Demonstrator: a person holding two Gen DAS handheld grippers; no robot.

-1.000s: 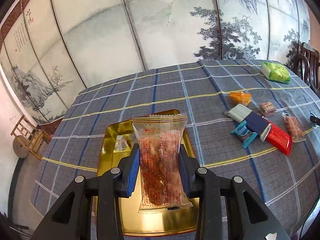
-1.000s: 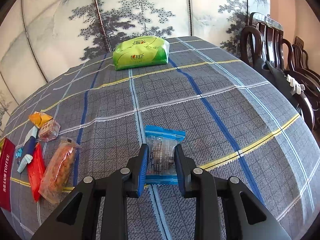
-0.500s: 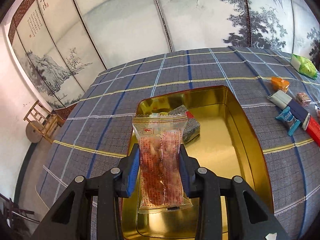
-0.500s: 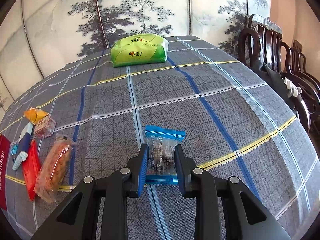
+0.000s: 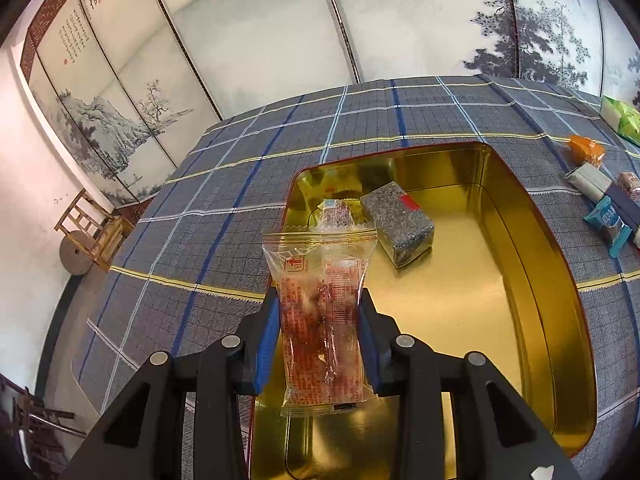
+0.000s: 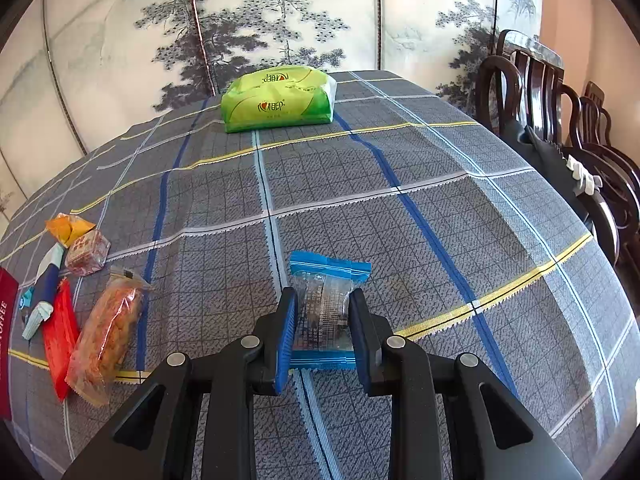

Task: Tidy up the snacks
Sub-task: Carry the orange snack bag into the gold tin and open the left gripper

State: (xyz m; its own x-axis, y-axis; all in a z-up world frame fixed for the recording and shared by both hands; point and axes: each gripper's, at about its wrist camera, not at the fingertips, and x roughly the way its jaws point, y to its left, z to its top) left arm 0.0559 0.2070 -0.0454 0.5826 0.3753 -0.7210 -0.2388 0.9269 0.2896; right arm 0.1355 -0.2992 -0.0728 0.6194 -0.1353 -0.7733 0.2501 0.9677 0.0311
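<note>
My left gripper (image 5: pixel 320 320) is shut on a clear packet of red-orange snack (image 5: pixel 322 312) and holds it upright over the left near part of a gold tin tray (image 5: pixel 540 280). In the tray lie a grey speckled block (image 5: pixel 398 224) and a small clear packet (image 5: pixel 336 212). My right gripper (image 6: pixel 323 320) is shut on a blue-edged clear snack packet (image 6: pixel 326 300), held above the checked tablecloth (image 6: pixel 400 200).
Loose snacks lie left in the right wrist view: an orange-filled packet (image 6: pixel 106 328), a red packet (image 6: pixel 60 332), a small square sweet (image 6: pixel 87 247), an orange wrapper (image 6: pixel 69 227). A green tissue pack (image 6: pixel 280 100) sits at the back. Dark chairs (image 6: pixel 560 120) stand right.
My left gripper has moved closer over the gold tray with its packet, so the tray fills more of the view. My right gripper has shifted slightly forward, still holding the blue packet.
</note>
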